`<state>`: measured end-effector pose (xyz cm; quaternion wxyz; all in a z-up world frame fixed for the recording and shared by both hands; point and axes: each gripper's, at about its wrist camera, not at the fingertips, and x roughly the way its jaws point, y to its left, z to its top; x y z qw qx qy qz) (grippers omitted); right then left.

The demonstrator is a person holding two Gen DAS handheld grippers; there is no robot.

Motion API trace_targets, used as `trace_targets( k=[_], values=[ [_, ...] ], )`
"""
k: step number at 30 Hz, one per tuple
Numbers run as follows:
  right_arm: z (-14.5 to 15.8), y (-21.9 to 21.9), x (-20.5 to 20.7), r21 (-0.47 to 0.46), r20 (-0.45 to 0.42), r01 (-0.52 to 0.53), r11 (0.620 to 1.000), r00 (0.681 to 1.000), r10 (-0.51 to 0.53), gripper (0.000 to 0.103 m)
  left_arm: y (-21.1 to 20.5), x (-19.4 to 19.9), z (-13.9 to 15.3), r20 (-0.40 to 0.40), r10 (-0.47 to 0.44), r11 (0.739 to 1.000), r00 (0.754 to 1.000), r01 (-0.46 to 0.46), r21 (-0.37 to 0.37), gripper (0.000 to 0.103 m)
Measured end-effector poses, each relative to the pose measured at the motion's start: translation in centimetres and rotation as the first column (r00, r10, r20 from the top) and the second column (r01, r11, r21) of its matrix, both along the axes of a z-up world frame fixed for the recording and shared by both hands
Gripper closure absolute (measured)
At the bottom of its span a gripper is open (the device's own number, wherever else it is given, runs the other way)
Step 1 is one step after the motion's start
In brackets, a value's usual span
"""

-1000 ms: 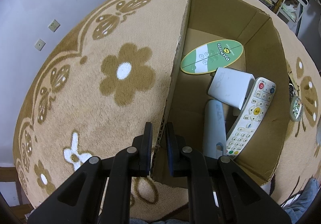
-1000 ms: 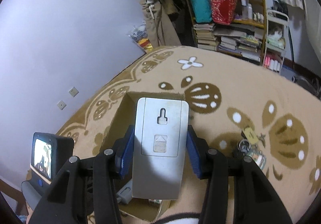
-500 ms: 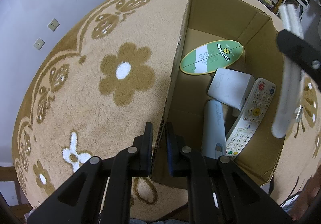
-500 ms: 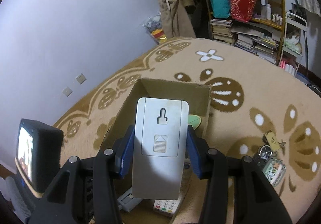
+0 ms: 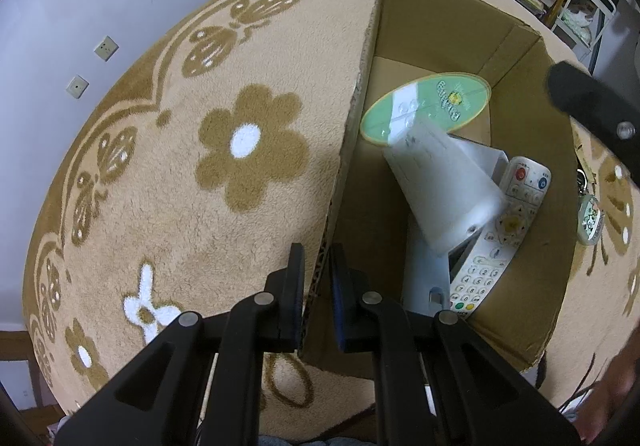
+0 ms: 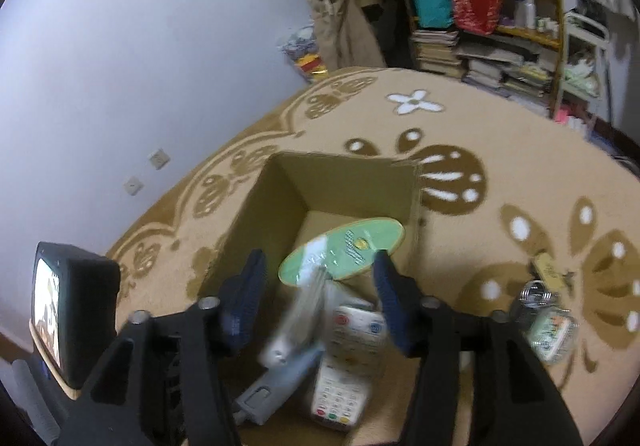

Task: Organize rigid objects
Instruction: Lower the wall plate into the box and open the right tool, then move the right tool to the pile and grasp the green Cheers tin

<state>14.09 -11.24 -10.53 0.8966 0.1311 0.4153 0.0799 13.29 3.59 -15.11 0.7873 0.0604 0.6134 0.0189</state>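
An open cardboard box (image 5: 516, 118) stands on the tan flowered rug. My left gripper (image 5: 317, 278) is shut on the box's left wall (image 5: 352, 126). My right gripper (image 6: 320, 286) is open and empty above the box (image 6: 256, 214). A flat grey-white device (image 5: 440, 186) is blurred in mid-fall inside the box; it also shows in the right wrist view (image 6: 304, 310). In the box lie a green oval fan (image 5: 428, 106), a white remote (image 5: 504, 230), a grey remote (image 5: 424, 274) and a white block mostly hidden under the falling device.
A key bunch with a round tag (image 6: 552, 322) lies on the rug right of the box. A small screen (image 6: 60, 318) sits by the left gripper. Bookshelves (image 6: 492, 18) and clothes stand at the back. A wall with sockets (image 5: 92, 62) borders the rug's left.
My right gripper has opened and let go of the grey-white device, which is dropping into the box. The left gripper has kept its hold on the box wall.
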Motion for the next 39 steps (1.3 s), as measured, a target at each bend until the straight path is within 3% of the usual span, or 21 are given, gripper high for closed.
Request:
trace_targets(
  k=[2,8,16,26,30,39],
  values=[
    [0.5,-0.7,-0.3,-0.029,0.011,0.038,0.999,0.999,-0.037,0.023,0.0,0.0,0.0,-0.002,0.0,1.0,1.0,0.0,-0.006,0.092],
    [0.7,-4.3,-1.1,-0.093,0.018,0.135,0.986,0.991,-0.134,0.001,0.0,0.0,0.1,-0.001,-0.002,1.0,1.0,0.002,-0.002,0.092],
    [-1.1,-10.0,-1.9,-0.166,-0.019,0.264,0.95,0.962,-0.271,0.0,-0.1,0.0,0.1,0.001,-0.006,1.0,1.0,0.006,-0.003,0.092],
    [-5.8,-15.1,-2.4,-0.156,-0.141,0.373,0.915,0.908,-0.395,0.0,-0.1,0.0,0.2,0.001,-0.006,1.0,1.0,0.006,-0.005,0.092],
    [-8.2,-16.4,-2.9,-0.124,-0.192,0.43,0.894,0.874,-0.447,0.0,-0.1,-0.1,0.2,0.004,-0.013,1.0,1.0,0.013,0.004,0.092],
    [-11.6,-17.4,-3.2,-0.131,-0.262,0.464,0.876,0.836,-0.482,0.0,-0.1,-0.1,0.2,0.003,-0.01,1.0,1.0,0.01,-0.002,0.092]
  ],
)
